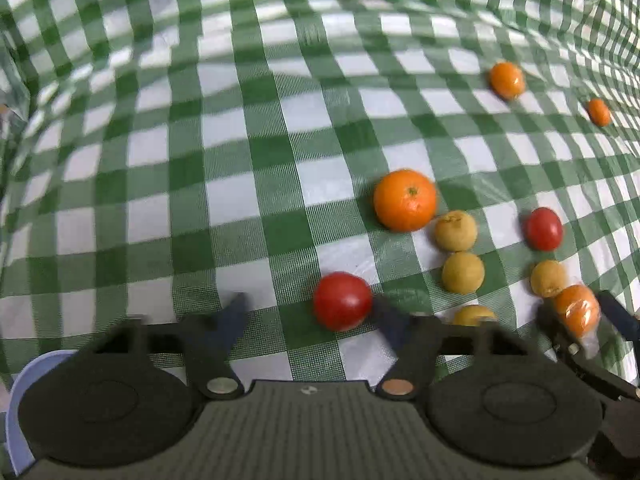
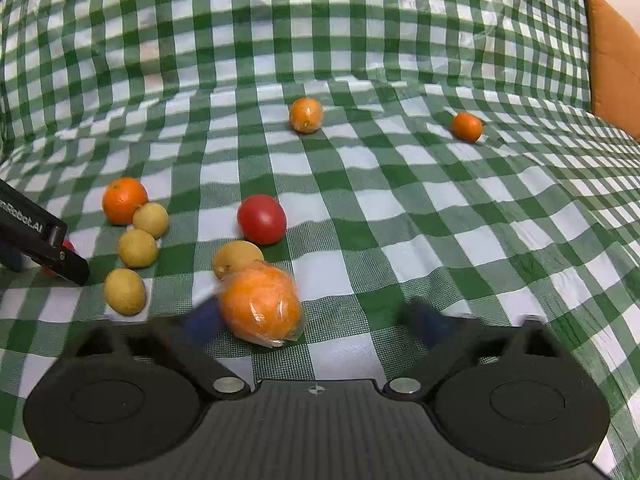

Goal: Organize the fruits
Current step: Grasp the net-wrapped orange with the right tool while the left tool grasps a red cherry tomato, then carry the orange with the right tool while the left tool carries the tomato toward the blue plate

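Observation:
Fruits lie on a green-checked cloth (image 1: 240,160). My left gripper (image 1: 310,312) is open; a red tomato (image 1: 342,301) sits between its fingers, against the right one. My right gripper (image 2: 316,316) is open, with a plastic-wrapped orange (image 2: 260,306) against its left finger; it also shows in the left wrist view (image 1: 578,310). Nearby are an orange (image 1: 405,200), several small yellow fruits (image 1: 463,273), and a second tomato (image 2: 262,219).
Two more oranges lie farther back, one wrapped (image 2: 306,115) and one smaller (image 2: 467,127). A pale blue rim (image 1: 24,400) shows at the left wrist view's lower left. An orange cushion (image 2: 612,64) stands at the far right. The cloth rises behind.

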Tool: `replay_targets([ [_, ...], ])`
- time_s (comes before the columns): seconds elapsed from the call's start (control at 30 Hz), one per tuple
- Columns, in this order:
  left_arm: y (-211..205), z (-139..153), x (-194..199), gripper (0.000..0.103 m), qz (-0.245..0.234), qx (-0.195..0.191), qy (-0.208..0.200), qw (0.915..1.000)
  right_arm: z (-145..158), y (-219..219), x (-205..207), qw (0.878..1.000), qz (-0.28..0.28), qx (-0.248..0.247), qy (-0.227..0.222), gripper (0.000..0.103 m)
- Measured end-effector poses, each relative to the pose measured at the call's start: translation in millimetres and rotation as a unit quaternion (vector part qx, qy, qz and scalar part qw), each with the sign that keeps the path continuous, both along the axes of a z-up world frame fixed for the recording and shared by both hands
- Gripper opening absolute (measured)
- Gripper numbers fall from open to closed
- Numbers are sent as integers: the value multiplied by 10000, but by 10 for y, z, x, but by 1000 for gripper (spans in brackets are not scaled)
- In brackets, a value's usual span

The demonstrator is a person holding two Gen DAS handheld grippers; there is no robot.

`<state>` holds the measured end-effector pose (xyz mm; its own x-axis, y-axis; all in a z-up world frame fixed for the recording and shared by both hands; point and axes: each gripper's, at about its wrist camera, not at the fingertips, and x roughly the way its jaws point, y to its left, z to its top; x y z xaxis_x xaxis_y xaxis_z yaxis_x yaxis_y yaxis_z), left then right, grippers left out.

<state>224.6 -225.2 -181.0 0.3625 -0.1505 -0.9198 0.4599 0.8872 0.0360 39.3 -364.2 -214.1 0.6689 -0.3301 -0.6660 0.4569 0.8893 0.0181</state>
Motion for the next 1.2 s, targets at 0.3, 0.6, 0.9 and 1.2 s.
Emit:
replay_targets([
  [0.3,86,274,-220,31,-126,-470,-236,9985,138,94,-105,9999,71,76,-16,39],
  [0.6,367,811,-775,31,21,-936,-253,9953,482,210,-441,9993,56,280,-222,39],
  [0.9,860,1259,-1450,31,167,-985,-366,9943,944,593,-937,9966,397,628,-356,39],
  [1.2,1465,1732,-2041,31,198,-1069,-609,9922,1518,1223,-1373,9904,950,797,-614,39],
])
